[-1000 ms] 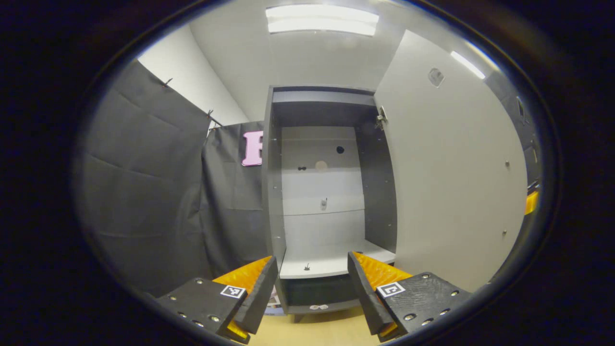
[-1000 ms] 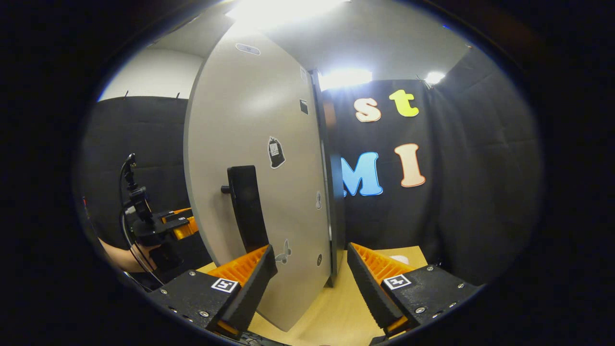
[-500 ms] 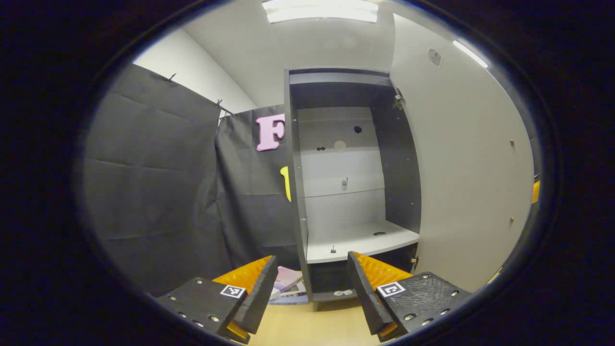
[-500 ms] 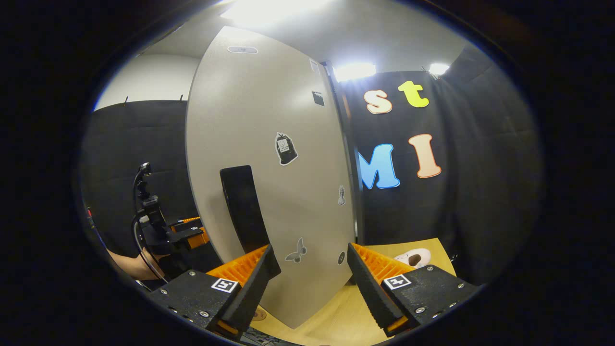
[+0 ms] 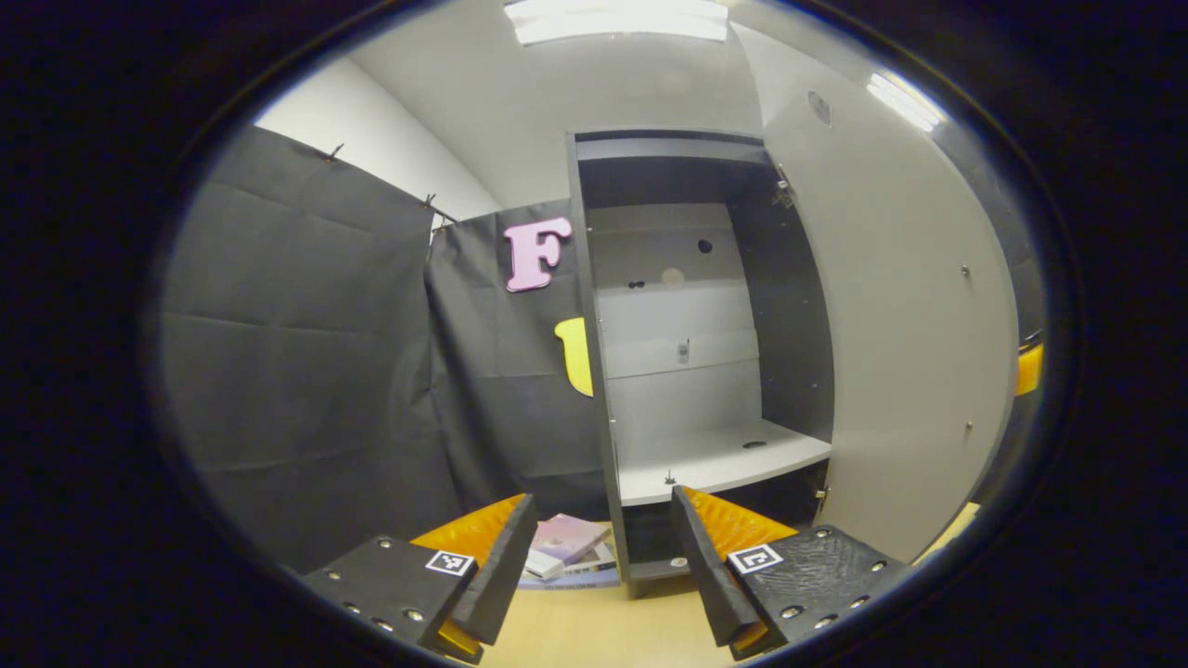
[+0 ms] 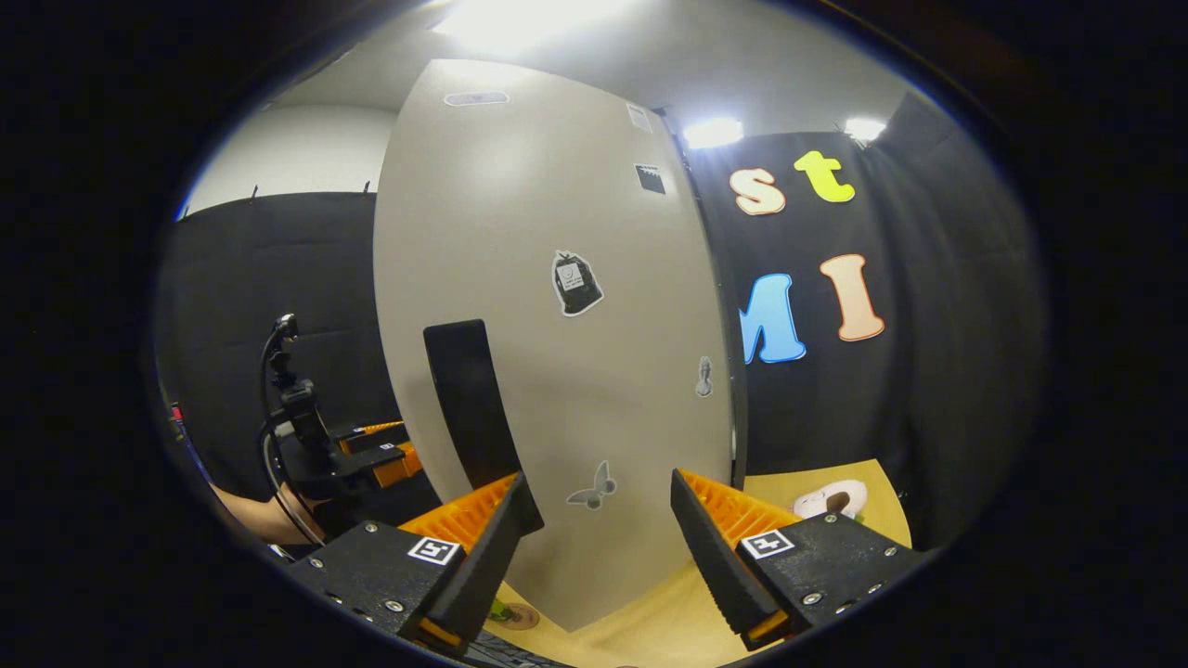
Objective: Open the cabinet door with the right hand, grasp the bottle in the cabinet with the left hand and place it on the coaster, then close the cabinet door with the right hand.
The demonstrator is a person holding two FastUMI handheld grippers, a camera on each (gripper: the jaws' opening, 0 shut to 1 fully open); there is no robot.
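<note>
Grey cabinet door (image 6: 557, 371) hides the cabinet's inside from the open right gripper (image 6: 599, 543); left gripper (image 5: 603, 557) open

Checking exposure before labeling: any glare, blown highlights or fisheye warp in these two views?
Left gripper view: ceiling light panel bright but contained; cabinet interior evenly lit and sharp; open cabinet door bows strongly. Right gripper view: ceiling glare at top is blown out, the door's outer face curves, and its handle stays sharp.
</note>
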